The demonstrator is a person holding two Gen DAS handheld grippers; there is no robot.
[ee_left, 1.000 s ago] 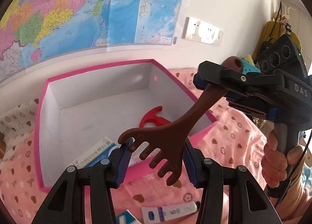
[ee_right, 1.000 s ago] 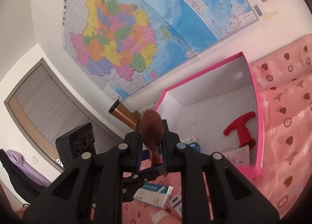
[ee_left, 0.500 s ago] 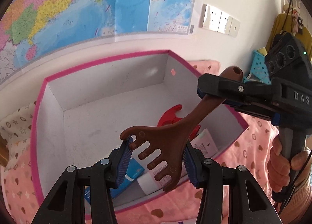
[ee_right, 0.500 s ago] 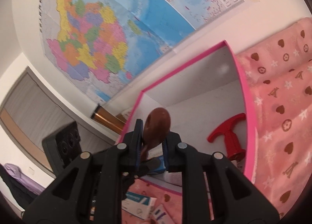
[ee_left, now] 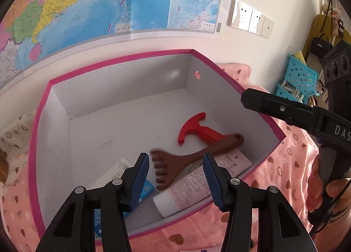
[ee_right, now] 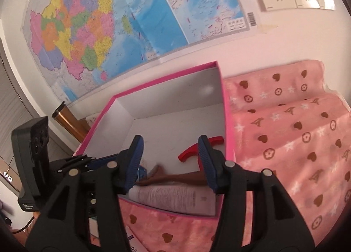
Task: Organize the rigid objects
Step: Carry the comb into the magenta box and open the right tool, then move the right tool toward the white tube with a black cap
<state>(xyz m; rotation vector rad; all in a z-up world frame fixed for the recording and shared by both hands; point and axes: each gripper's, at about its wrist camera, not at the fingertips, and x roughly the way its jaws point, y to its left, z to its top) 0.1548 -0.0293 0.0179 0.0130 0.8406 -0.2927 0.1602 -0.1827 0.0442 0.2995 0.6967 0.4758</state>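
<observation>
Both the left claw (ee_left: 175, 171) and right claw (ee_right: 170, 157) stood apart, empty. The brown scratcher (ee_left: 186, 157) lay inside the pink box (ee_left: 122, 60). "DAS" (ee_left: 342, 132) showed at the frame's right edge.

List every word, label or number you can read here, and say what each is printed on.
"DAS": white letters, cut off by the picture's edge, on the right gripper's black body.
Wall map: place names, legend and barcode too small to read.
Pink tube in the pink box: print too blurred.
Blue-and-white carton: unreadable.
Left gripper's camera: label too small.
</observation>
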